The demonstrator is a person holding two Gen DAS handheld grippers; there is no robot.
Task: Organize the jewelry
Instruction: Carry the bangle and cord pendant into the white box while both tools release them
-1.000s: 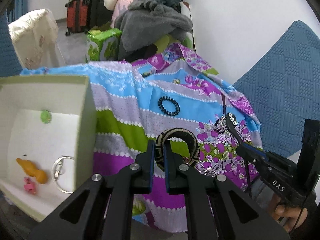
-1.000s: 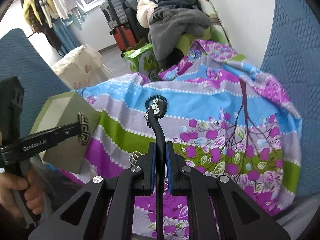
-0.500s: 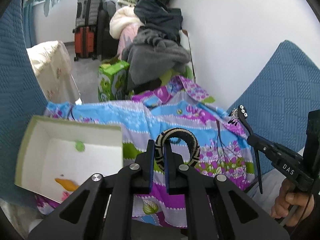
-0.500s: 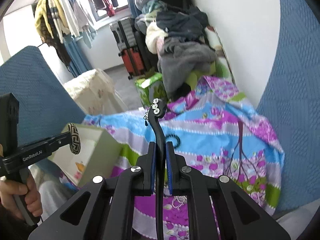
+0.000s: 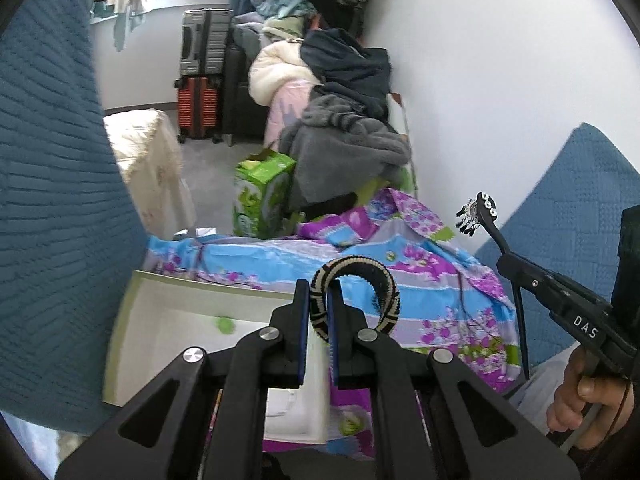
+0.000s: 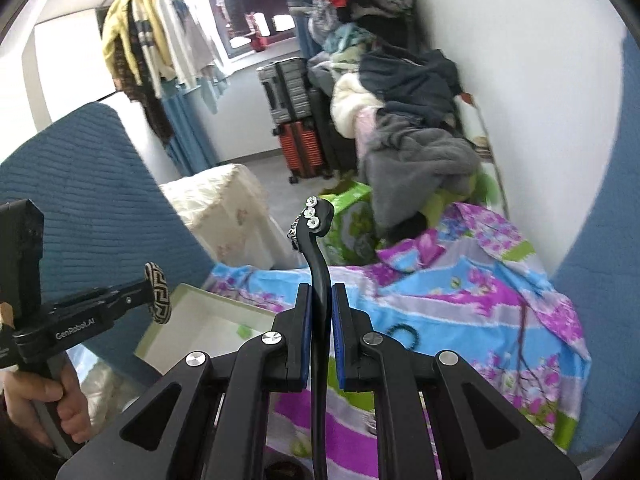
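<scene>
A woven bangle (image 5: 354, 300) sat clamped in the left gripper (image 5: 318, 332) above the white box (image 5: 168, 320); the right gripper (image 6: 322, 336) pinched a black rhinestone hair clip (image 6: 318, 236).

A floral cloth (image 5: 420, 280) covers the surface across the lower middle of both views — bands of blue, lilac, purple and green with pink blossoms. At its left end sits an open white box (image 5: 140, 320) with pale green walls, a small green dot (image 5: 225, 325) on its floor, low and left of centre in the left wrist view. In the right wrist view a black beaded bracelet (image 6: 404, 334) lies on a blue band — just right of the box, apart from it.
</scene>
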